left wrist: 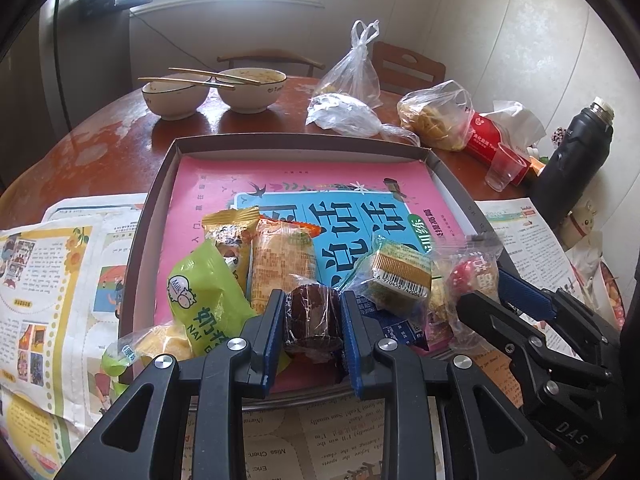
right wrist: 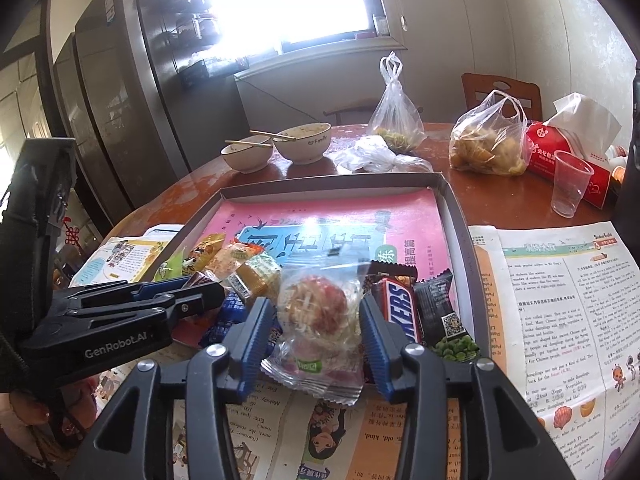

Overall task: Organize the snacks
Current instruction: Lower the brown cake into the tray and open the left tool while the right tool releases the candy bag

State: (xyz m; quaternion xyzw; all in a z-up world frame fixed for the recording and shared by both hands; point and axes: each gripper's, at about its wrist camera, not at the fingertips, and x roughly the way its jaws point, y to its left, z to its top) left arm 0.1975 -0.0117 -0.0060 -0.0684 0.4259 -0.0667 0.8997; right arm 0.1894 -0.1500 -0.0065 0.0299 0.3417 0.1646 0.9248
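A shallow grey box (left wrist: 288,146) lined with a pink book holds a pile of wrapped snacks at its near edge. My left gripper (left wrist: 312,316) is shut on a dark brown wrapped cake (left wrist: 310,314) at the box's near rim. Beside it lie a green milk-candy bag (left wrist: 204,296), an orange biscuit pack (left wrist: 280,260) and a barcode-labelled pack (left wrist: 400,272). My right gripper (right wrist: 320,320) is shut on a clear-wrapped red and white snack (right wrist: 316,312), also seen in the left wrist view (left wrist: 472,276). A Snickers bar (right wrist: 400,308) and a green pea pack (right wrist: 448,324) lie right of it.
The box (right wrist: 456,208) sits on newspapers (right wrist: 560,300) on a round brown table (left wrist: 120,136). Behind it are two bowls (left wrist: 176,96) with chopsticks, plastic food bags (left wrist: 436,116), a red tissue pack (right wrist: 560,152), a plastic cup (right wrist: 570,188) and a black thermos (left wrist: 576,152).
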